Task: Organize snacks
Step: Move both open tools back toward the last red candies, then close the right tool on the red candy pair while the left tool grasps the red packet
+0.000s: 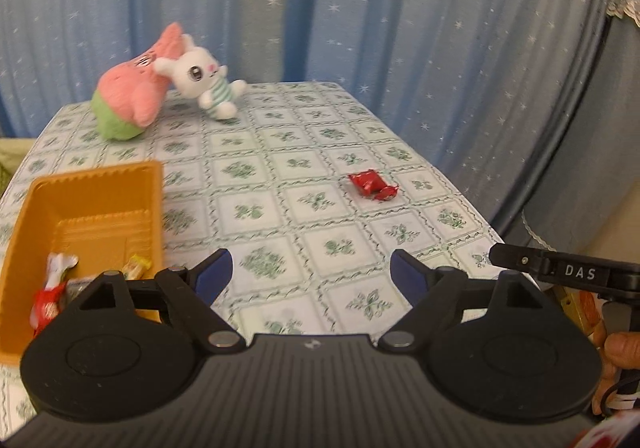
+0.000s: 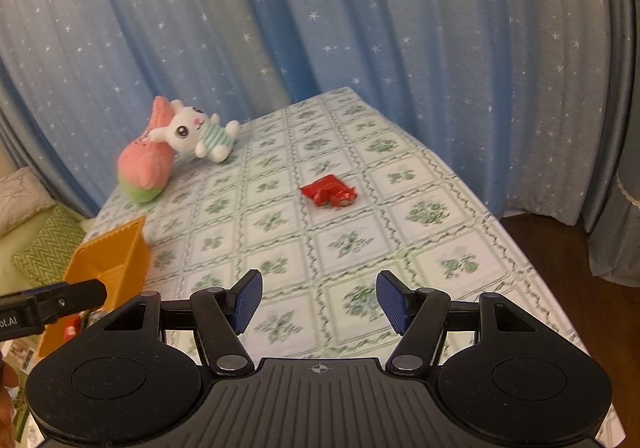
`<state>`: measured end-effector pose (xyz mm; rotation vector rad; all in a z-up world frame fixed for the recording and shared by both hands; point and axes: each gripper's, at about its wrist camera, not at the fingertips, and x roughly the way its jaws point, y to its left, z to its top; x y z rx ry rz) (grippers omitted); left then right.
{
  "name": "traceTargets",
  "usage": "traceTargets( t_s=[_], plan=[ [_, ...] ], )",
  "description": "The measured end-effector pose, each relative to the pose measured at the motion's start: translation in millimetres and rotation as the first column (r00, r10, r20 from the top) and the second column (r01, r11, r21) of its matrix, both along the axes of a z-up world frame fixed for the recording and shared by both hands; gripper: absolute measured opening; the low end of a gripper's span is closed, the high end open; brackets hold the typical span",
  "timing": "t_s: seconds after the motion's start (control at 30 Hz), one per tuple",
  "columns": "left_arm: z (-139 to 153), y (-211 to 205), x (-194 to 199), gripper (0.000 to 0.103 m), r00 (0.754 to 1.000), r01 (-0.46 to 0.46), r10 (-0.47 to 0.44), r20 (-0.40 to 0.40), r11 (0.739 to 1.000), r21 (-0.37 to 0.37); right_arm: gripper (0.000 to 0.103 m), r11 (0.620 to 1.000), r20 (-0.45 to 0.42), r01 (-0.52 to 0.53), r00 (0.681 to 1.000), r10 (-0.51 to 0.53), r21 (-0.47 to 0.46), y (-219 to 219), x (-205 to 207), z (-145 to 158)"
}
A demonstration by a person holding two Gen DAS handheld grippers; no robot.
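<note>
Red snack packet [image 2: 329, 191] lies flat, long axis left-right across tablecloth [image 2: 400, 240]

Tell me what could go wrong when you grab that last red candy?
1. The red candy lies flat and crinkly on the tablecloth, so the open right gripper might pinch cloth too or let the wrapper slip.
2. The left gripper sits close beside the orange tray and could bump it, spilling the snacks inside.
</note>
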<state>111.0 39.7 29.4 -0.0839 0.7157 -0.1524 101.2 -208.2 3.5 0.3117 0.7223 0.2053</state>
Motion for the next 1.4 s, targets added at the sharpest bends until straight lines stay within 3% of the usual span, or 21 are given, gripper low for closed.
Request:
traceTargets(
  t_s=[0.37,0.8,1.1,1.4],
  plan=[
    [-22,-27,61,0.084,0.998,0.055,-0.054,-0.011,0.997,0.061,0.063,0.998,0.029,-0.025,0.999,0.027,-0.052,-11,46,-17],
    [-60,-37,152,0.084,0.997,0.077,-0.076,-0.023,0.993,0.092,0.063,0.983,0.059,-0.118,0.990,0.128,-0.140,1,130,-66],
    [-89,-31,187,0.083,0.997,0.070,-0.066,-0.051,0.994,0.084,0.046,0.964,0.034,-0.180,0.981,0.190,-0.194,15,185,-101],
    [-101,-33,190,0.083,0.995,0.084,-0.080,-0.064,0.994,0.064,0.038,0.946,0.020,-0.208,0.975,0.220,-0.250,33,216,-126]
  ],
)
